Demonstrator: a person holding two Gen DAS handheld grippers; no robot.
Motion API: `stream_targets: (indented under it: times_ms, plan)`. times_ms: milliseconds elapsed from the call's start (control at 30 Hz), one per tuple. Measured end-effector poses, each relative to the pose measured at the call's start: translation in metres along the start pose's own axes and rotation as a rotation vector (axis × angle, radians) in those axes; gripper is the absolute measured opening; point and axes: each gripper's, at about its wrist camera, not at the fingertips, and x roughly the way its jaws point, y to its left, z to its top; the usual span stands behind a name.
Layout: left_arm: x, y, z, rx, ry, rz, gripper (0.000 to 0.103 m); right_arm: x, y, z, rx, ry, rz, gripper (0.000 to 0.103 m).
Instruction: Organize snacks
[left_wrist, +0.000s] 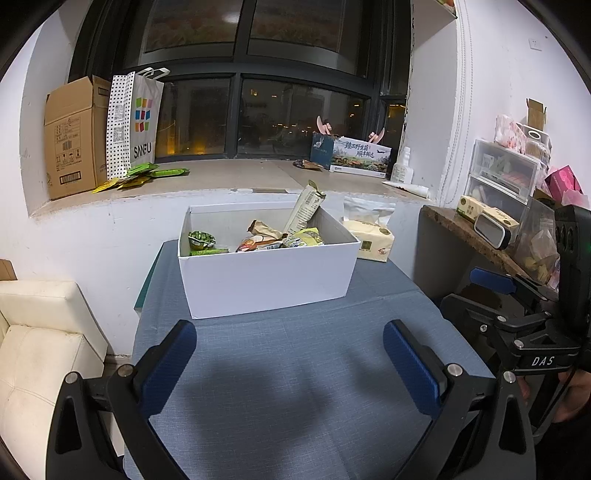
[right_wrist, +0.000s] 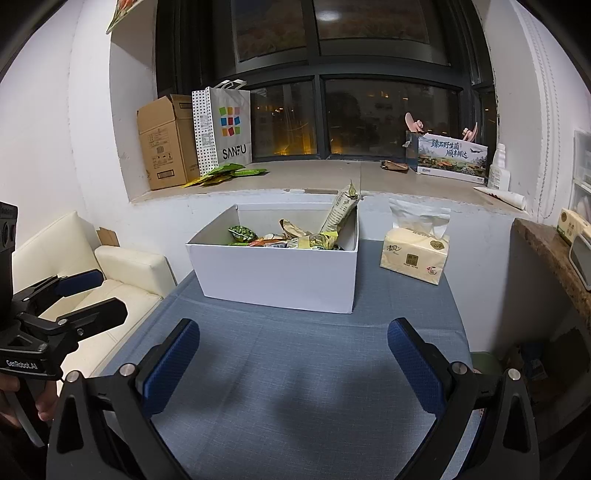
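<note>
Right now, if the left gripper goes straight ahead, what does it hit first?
Probably the near wall of the white cardboard box holding snack packets. The left gripper, jaws open and empty, points at it across bare blue tablecloth. Height is uncertain; it might graze the cloth first.

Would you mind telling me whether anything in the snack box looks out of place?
One tall snack packet stands tilted against the right wall of the white box, poking above its rim, while the other snacks lie low inside.

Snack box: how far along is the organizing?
Done: several packets sit in the white box, one tall pack leaning on its right wall. In hand: nothing; the left gripper and right gripper are open and empty over the blue tablecloth. Possibly left: green packets on the windowsill.
</note>
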Motion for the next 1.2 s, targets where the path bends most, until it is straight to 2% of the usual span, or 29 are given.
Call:
stream_targets:
  times_ms: [1200]
  plan:
    - [-0.0012,-0.0033,0.0025,0.009,-0.001,-0.012,0.103,-0.0003,0.0000,-0.0013,-0.009,0.004,0.006,0.103]
